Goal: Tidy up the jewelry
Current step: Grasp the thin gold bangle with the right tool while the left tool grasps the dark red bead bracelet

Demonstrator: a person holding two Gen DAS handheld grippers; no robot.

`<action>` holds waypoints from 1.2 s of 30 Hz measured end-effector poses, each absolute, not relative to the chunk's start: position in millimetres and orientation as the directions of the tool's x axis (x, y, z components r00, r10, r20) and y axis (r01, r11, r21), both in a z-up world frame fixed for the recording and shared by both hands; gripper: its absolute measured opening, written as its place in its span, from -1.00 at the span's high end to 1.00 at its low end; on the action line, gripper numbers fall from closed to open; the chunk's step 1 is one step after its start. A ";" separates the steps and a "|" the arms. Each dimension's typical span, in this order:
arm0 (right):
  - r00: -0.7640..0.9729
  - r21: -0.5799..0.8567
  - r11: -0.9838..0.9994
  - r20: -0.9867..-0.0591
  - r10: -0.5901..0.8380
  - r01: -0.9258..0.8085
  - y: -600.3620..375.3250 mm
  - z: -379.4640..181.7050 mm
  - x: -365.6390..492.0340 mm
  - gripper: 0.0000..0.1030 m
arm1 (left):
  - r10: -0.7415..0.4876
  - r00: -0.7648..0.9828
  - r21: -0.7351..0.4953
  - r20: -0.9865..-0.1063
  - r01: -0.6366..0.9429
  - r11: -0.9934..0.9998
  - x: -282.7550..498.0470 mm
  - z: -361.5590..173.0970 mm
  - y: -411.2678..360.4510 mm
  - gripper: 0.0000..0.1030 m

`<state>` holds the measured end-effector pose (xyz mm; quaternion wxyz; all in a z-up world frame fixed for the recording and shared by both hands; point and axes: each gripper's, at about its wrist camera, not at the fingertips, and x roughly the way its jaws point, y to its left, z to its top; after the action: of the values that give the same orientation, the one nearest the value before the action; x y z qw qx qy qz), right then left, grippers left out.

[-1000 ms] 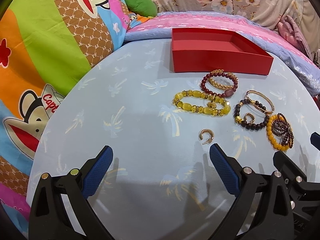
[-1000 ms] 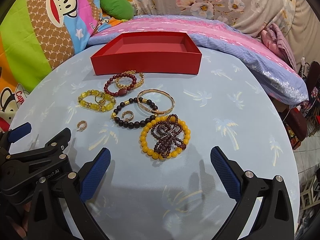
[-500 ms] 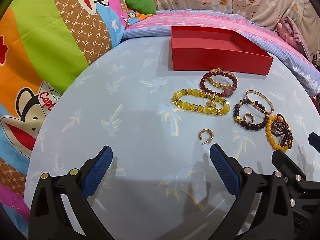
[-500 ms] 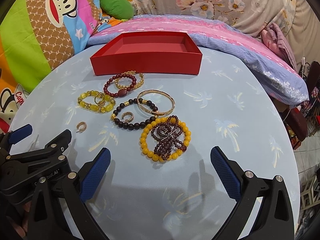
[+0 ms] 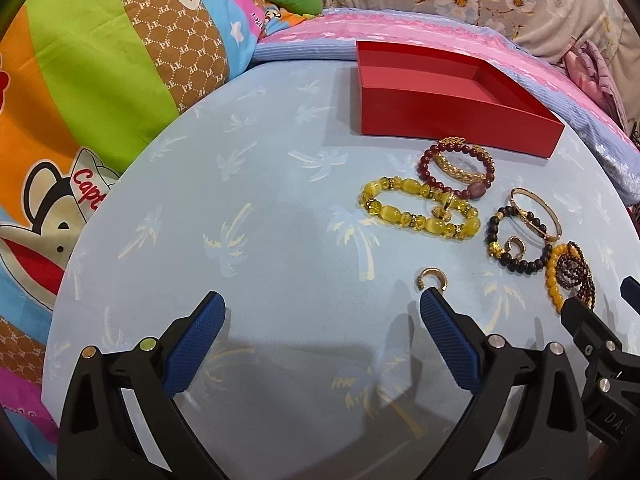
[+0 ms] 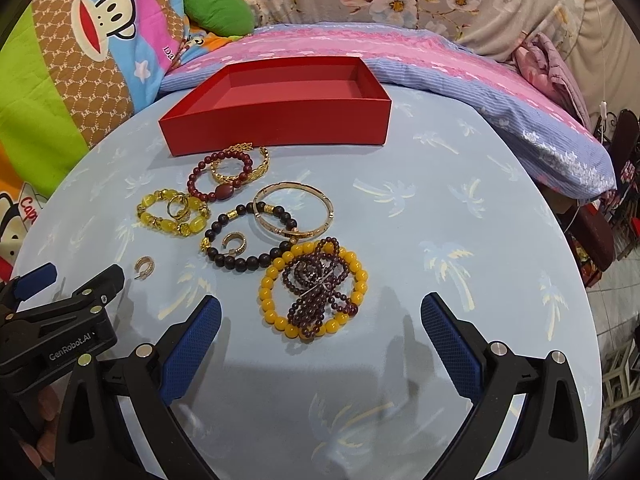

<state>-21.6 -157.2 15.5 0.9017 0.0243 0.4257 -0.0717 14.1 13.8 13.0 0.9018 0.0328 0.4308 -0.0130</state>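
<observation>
An empty red box (image 6: 280, 136) (image 5: 452, 116) stands at the far side of the round blue table (image 6: 440, 208). Jewelry lies in front of it: a dark red bead bracelet (image 6: 204, 168) around a gold leaf bangle (image 6: 256, 170), a yellow bead bracelet (image 6: 152, 218) (image 5: 400, 216), a black bead bracelet (image 6: 240, 262), a gold bangle (image 6: 326, 204), an orange bead bracelet (image 6: 272, 308) with a dark bead strand (image 6: 316, 280) on it, and a small gold hoop earring (image 6: 144, 266) (image 5: 432, 278). My left gripper (image 5: 322, 338) is open, the hoop just beyond its right finger. My right gripper (image 6: 320, 340) is open just before the orange bracelet.
Colourful cartoon pillows (image 5: 100, 80) and a green cushion (image 6: 218, 10) lie left and behind the table. A pink and blue striped quilt (image 6: 460, 76) lies behind and to the right. The table edge drops off at right toward the floor (image 6: 616, 320).
Both grippers have moved slightly forward toward the jewelry. Nothing on the table has moved.
</observation>
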 end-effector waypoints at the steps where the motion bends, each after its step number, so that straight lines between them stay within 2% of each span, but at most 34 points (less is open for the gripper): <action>1: 0.629 -0.018 0.988 -0.770 -0.110 0.150 -157.6 16.2 -20.2 -0.88 | 0.003 0.627 0.046 -0.779 0.052 0.998 15.6 12.9 14.1 -0.82; 12: 0.623 -0.005 0.986 -0.775 -0.111 0.169 -167.9 17.5 1.8 -0.88 | -0.002 0.620 0.032 -0.785 0.043 0.999 36.8 16.2 16.6 -0.82; 23: 0.621 -0.003 0.994 -0.780 -0.073 0.113 -156.2 15.6 38.5 -0.85 | -0.006 0.601 0.033 -0.799 0.054 0.998 53.9 14.2 13.0 -0.82; 31: 0.579 0.003 0.996 -0.814 -0.051 0.093 -155.3 1.0 64.5 -0.41 | -0.001 0.588 0.031 -0.809 0.044 0.999 60.7 8.9 17.1 -0.82; 33: 0.579 -0.011 0.996 -0.813 -0.059 0.086 -153.2 -1.3 65.3 -0.39 | -0.001 0.584 0.031 -0.812 0.045 0.999 61.8 7.5 18.0 -0.82; 36: 0.587 -0.017 0.998 -0.808 -0.053 0.067 -150.1 -0.8 64.8 -0.24 | 0.000 0.576 0.031 -0.817 0.044 0.999 63.5 5.5 18.8 -0.82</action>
<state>64.8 -150.1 -0.8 0.8907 0.0078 0.4532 -0.0338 63.5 18.8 5.5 0.8875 0.0241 0.4600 -0.0123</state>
